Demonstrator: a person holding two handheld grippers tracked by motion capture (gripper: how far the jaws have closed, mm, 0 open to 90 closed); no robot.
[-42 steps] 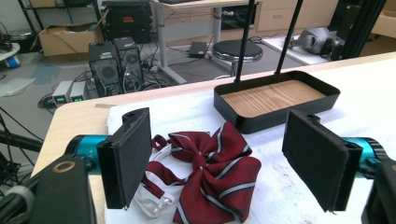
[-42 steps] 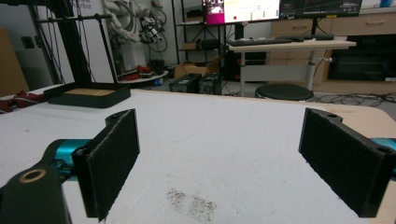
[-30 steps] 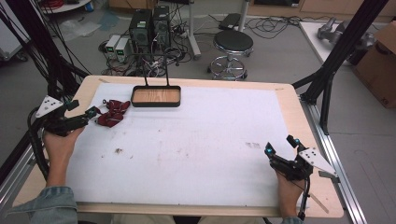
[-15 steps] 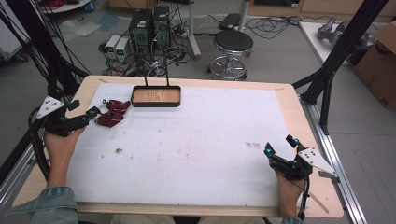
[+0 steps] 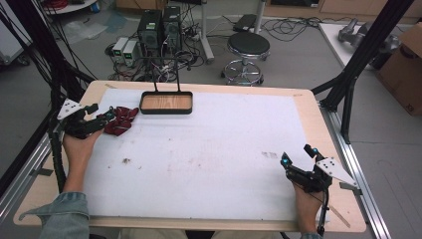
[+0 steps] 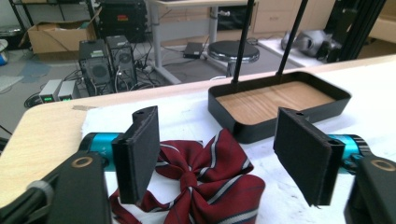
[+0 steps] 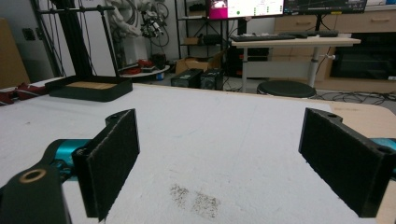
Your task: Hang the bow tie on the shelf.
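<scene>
Your left gripper (image 6: 224,158) has its jaws straddling the dark red striped bow tie (image 6: 196,184), and they have just been closing in, though the pads stand apart from the cloth and nothing is clamped yet. The bow tie lies flat on the white mat at the far left of the bench (image 5: 303,102), just left of the black tray (image 5: 166,103).

Watch your aim here. In the left gripper view the bow's knot sits left of centre between the pads, so if you close as you are, you may pinch only one loop; the soft fabric would then dangle, unfold or slip free on the lift. Come down too shallow and the pads could skim over the top layer and merely drag the bow across the mat. Too deep, and you could nip the mat along with it.

The tray, a shallow black one with a wood-grain floor and two thin uprights at its far wall, has nothing in it. If that is where the bow goes, its near rim could snag a trailing tail.

Your right gripper (image 5: 297,162) rests near the right front of the bench, jaws wide apart and holding nothing.
</scene>
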